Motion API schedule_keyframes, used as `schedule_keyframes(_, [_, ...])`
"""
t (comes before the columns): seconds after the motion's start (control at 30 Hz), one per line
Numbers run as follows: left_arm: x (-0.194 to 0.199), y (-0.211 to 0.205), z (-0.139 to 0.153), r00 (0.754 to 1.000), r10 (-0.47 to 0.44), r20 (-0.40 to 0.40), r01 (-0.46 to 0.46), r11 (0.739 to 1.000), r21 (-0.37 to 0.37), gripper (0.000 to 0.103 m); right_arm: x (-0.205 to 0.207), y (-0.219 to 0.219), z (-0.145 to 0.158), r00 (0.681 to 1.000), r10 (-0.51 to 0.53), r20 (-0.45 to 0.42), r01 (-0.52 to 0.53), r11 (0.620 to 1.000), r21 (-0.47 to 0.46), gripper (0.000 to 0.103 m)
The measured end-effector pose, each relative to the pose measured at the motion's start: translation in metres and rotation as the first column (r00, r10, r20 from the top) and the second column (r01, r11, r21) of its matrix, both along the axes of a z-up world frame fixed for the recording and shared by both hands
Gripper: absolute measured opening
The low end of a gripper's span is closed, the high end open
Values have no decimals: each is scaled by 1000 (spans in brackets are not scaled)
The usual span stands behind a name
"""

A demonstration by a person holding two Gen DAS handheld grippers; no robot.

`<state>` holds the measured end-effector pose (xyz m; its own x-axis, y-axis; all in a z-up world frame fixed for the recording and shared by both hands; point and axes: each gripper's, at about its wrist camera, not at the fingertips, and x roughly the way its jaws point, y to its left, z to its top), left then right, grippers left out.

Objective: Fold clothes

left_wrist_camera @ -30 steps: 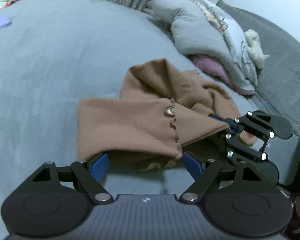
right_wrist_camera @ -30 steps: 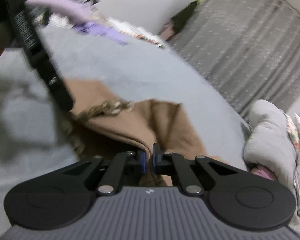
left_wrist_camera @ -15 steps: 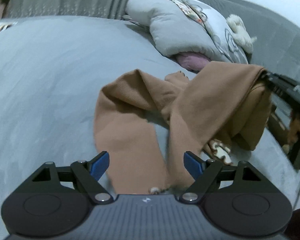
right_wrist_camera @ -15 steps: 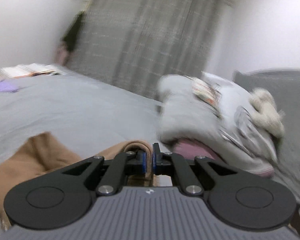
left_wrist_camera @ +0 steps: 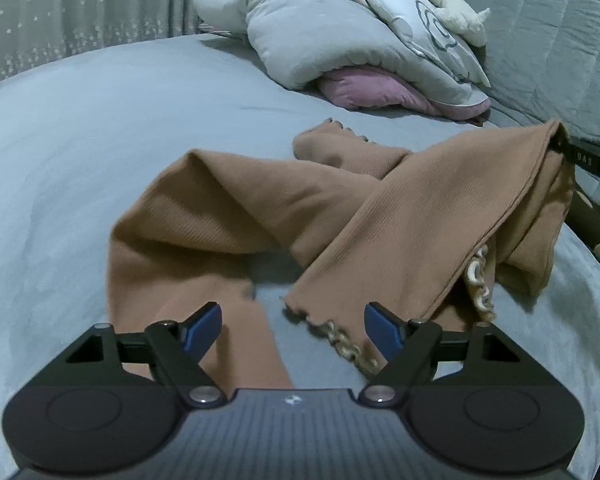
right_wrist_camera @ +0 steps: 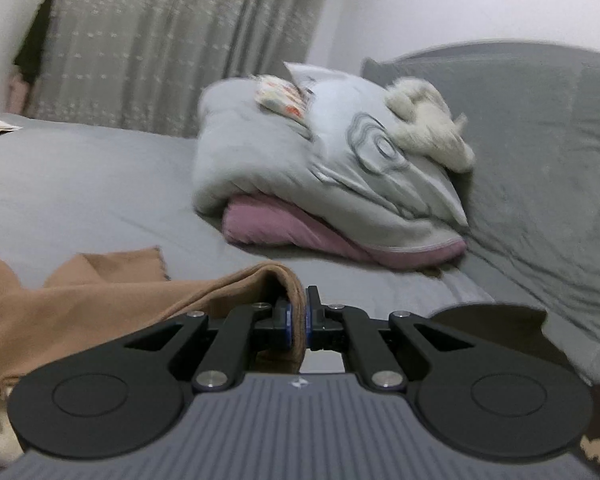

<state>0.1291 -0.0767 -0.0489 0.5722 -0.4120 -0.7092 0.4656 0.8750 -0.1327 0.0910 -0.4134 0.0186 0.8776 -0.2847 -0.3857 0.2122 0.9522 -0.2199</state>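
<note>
1. Brown top [left_wrist_camera: 228,216] lies crumpled on the grey bed [left_wrist_camera: 80,120], mid-frame in the left wrist view. One end is lifted off the bed toward the right; the rest sags in twisted folds.
2. Right claw [right_wrist_camera: 298,318]: jaws closed on a folded edge of the top, cloth pinched between the blue pads [right_wrist_camera: 286,320]. Likely reason: holding one corner up so the garment can be pulled straight before folding.
3. Left claw [left_wrist_camera: 294,326]: jaws wide apart, holding nothing. It hovers low over the near end of the top, frilled hem [left_wrist_camera: 340,340] between the fingers. Judged: positioned to take a second corner.
4. Pose: left claw points along the bed toward the pillows [left_wrist_camera: 340,40]; right claw is held level, aimed at the same pile, and sits to the right of the garment.
5. Folding proper not yet begun; the top is not laid flat.
</note>
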Motion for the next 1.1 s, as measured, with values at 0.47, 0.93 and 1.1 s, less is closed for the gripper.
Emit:
schedule_keyframes(0.47, [11,-21,-1,998,-54,21,53,998,45,75,9,-54,-52,961,-114,-253,132,990,55,11])
schedule_keyframes(0.93, [36,-27,3,999,11,-40,-11,1000,-16,62,-38,0,-11,949,179,-259,-212,972,-106,32])
schedule_keyframes(1.1, [44,-29,-3,997,38,-68,-41,998,-49,56,-41,35,-15,897,350,-271,-404,897,-179,32])
